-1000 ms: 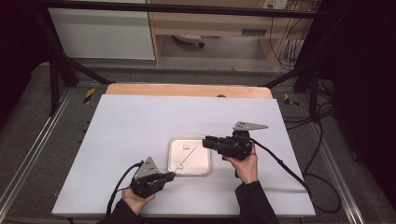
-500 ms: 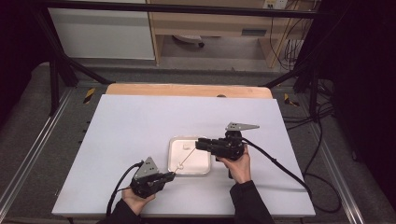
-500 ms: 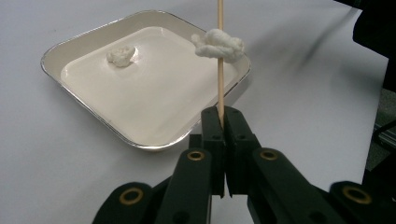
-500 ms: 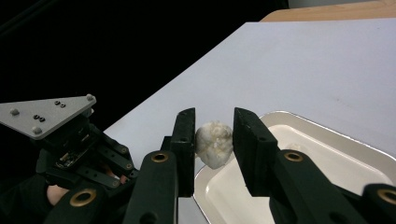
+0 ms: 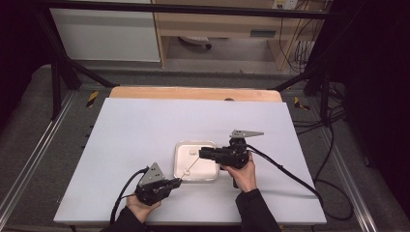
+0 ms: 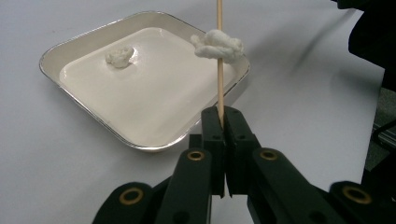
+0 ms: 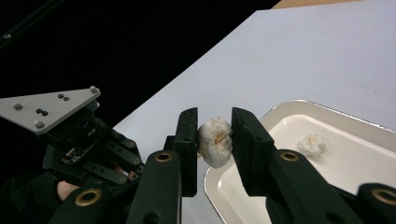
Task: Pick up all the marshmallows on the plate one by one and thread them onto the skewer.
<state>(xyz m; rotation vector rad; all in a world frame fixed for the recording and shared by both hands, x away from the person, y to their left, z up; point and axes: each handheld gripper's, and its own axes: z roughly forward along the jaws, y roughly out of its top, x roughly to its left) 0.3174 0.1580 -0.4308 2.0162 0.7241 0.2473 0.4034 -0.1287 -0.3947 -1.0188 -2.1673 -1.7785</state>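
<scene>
My left gripper (image 5: 178,181) (image 6: 222,116), near the table's front edge, is shut on the lower end of a thin wooden skewer (image 6: 219,84) (image 5: 194,166). The skewer slants up over a white metal tray (image 5: 212,178) (image 6: 70,52). One white fluffy lump (image 6: 218,46) (image 5: 187,172) is threaded partway along it. My right gripper (image 5: 200,153) (image 7: 215,140) reaches in from the right at the skewer's far tip, shut on a second white lump (image 7: 215,142) with a bit of stick showing in it. Its jaws have just been closing on that lump. A third lump (image 7: 312,143) (image 6: 120,56) lies in the tray.
The tray (image 7: 327,106) sits right of centre on a white table top (image 5: 145,135), with a wooden strip (image 5: 193,93) along the far edge. Cables (image 5: 285,174) trail from both grippers. Dark floor and metal rails surround the table.
My right gripper has moved left over the tray to the skewer's tip. The left gripper and the skewer have stayed put.
</scene>
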